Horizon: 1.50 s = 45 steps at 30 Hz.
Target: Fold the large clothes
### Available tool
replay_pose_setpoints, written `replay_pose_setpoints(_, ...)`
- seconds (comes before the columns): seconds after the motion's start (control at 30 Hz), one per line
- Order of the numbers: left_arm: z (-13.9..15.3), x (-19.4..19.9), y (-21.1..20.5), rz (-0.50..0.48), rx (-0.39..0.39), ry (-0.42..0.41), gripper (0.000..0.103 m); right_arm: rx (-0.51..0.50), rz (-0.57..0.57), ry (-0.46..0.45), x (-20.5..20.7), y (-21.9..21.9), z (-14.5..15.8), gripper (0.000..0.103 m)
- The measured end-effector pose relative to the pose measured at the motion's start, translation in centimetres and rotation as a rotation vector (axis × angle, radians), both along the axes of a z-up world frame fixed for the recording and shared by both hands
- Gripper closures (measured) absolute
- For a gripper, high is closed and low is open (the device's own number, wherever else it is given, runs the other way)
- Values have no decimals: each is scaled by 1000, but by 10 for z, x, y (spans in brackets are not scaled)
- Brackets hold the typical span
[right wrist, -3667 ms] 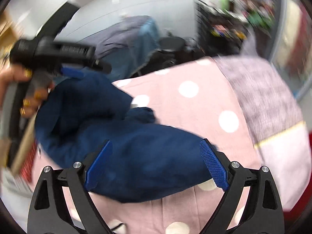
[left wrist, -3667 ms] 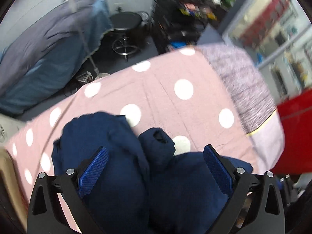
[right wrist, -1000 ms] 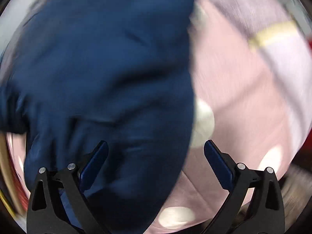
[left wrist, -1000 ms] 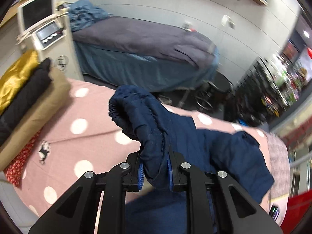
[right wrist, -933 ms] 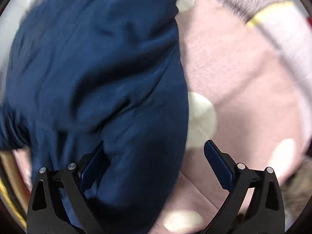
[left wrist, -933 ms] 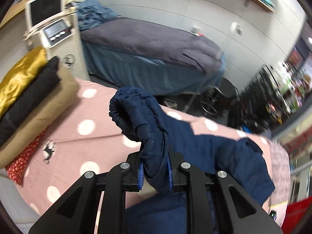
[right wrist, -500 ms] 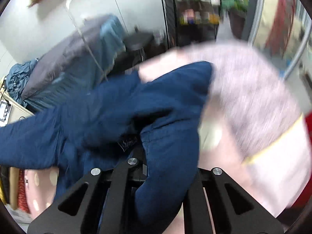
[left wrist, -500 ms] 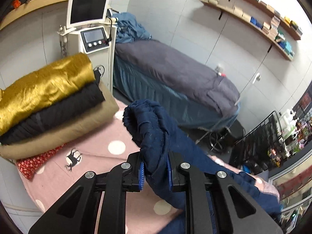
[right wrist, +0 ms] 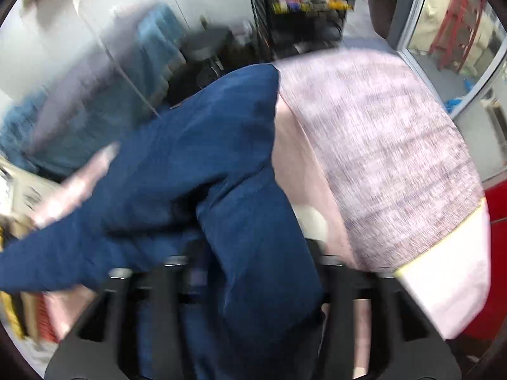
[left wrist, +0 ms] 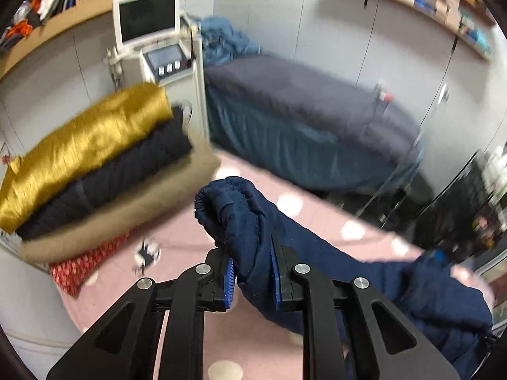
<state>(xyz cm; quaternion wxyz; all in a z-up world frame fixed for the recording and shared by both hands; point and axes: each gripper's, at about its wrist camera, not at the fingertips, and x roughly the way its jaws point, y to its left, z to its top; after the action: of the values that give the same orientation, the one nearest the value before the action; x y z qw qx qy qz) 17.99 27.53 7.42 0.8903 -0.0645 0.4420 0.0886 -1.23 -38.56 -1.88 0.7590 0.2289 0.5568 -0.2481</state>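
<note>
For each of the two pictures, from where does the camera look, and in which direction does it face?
Left wrist: sits on the left gripper, looks down along the fingers at the navy garment clamped between them, the folded stack behind.
Right wrist: sits on the right gripper, blurred, looks steeply down at navy cloth between its fingers and the pink bed cover.
Shared: the garment and the cover.

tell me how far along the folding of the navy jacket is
Done: a folded pile sits at the bed's end. In hand: the left gripper is clamped on the navy jacket; the right gripper is blurred with fabric draped over it, grip unclear. Left: no fold made in it yet.
</note>
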Motion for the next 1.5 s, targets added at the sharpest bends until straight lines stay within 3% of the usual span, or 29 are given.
replay_pose_setpoints(0.07,-32,3,1,22,-21,81,83,0,-19,-10,-16,-5,-10,32)
replay_pose_setpoints(0.17,-64,-2,7,52,-97,154,65,16,-79,5,-37,-17,-16,30)
replay_pose_setpoints(0.23,-66,-7,10,64,-121,144,42,62,-130,-49,-57,-29,-11,27)
replay_pose_setpoints(0.33,-56,-16,11,64,-132,91,21,81,-207,-114,-84,-40,5,21)
replay_pose_setpoints(0.5,-49,-29,-16,-19,-177,66,12,155,-251,-171,-98,-27,5,21)
replay_pose_setpoints(0.6,-69,-43,-55,-141,-187,121,11,173,-221,-147,-105,-1,-3,21)
replay_pose_setpoints(0.8,-141,-97,-153,-426,-107,310,11,197,-149,-122,-110,48,-23,20)
replay_pose_setpoints(0.93,-163,-132,-200,-560,-56,369,11,134,-71,-82,-111,74,-23,20)
replay_pose_setpoints(1.0,-164,-144,-215,-604,-28,364,11,92,-32,-58,-113,85,-23,20)
replay_pose_setpoints(1.23,-171,-169,-244,-715,83,376,11,105,26,6,-126,109,-40,20)
replay_pose_setpoints(1.5,-184,-190,-248,-736,90,414,11,193,37,68,-153,130,-63,20)
